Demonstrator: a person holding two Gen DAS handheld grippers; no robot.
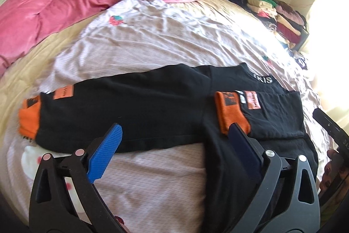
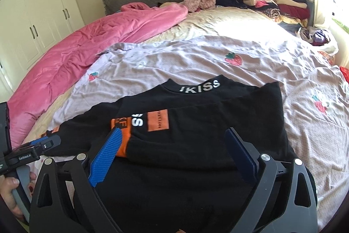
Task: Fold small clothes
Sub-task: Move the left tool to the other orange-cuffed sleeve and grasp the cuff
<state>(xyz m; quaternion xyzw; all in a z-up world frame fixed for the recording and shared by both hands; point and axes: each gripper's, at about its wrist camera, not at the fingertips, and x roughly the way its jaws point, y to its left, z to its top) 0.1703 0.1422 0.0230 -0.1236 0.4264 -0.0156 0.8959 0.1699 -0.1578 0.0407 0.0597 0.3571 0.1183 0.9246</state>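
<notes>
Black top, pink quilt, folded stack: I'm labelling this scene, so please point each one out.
black top [image 2: 196, 141], right wrist view, on its folded body.
pink quilt [image 2: 72, 54], right wrist view, on its crumpled middle.
stack of folded clothes [image 2: 281, 0], right wrist view, on a beige layer near the headboard.

Daylight enters from the far right of both grippers, where a window burns out to white and washes the strawberry-print sheet beyond the left gripper. The pink quilt to the far left is evenly lit. The black sweatshirt ahead of the right gripper loses fold detail in shadow. Fisheye distortion bows the cupboard doors and bed edges; dark vignetting fills the corners. The left wrist view is slightly smeared; the nearest finger bases are soft.
</notes>
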